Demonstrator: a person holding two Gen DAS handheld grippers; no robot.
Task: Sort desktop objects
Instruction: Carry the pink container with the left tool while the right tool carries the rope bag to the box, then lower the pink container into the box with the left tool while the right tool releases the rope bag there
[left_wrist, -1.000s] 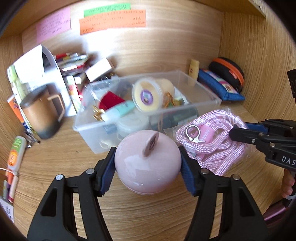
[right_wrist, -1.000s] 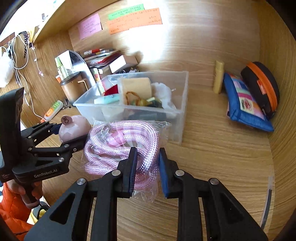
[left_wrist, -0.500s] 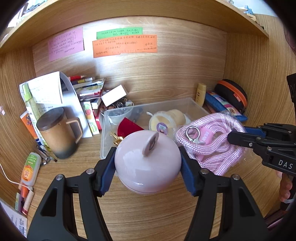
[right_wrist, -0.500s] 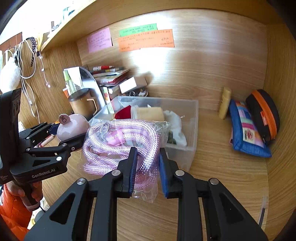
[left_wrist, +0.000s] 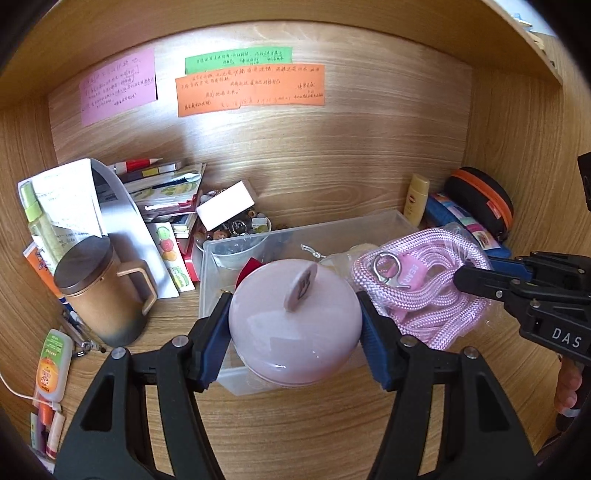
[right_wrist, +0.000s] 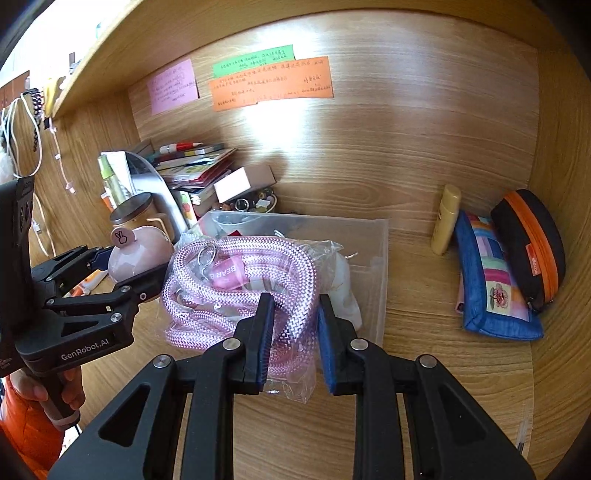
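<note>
Pink jar (left_wrist: 293, 319) and bagged pink rope (right_wrist: 236, 288) pinched in fingers above cluttered clear bin (right_wrist: 373, 266).

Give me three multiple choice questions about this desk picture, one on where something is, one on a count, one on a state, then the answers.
1. Where does the brown mug stand relative to the clear bin?
A. to its left in the left wrist view
B. inside it
C. on top of it

2. How many paper notes are stuck on the back wall?
A. one
B. three
C. five

3. What is the right gripper doing?
A. hanging open and empty
B. clamped on the bagged pink rope
C. clamped on a pen

Answers:
1 A, the mug stands on the desk left of the bin.
2 B, a pink note, a green note and an orange note.
3 B, its pads pinch the rope's coil.
</note>
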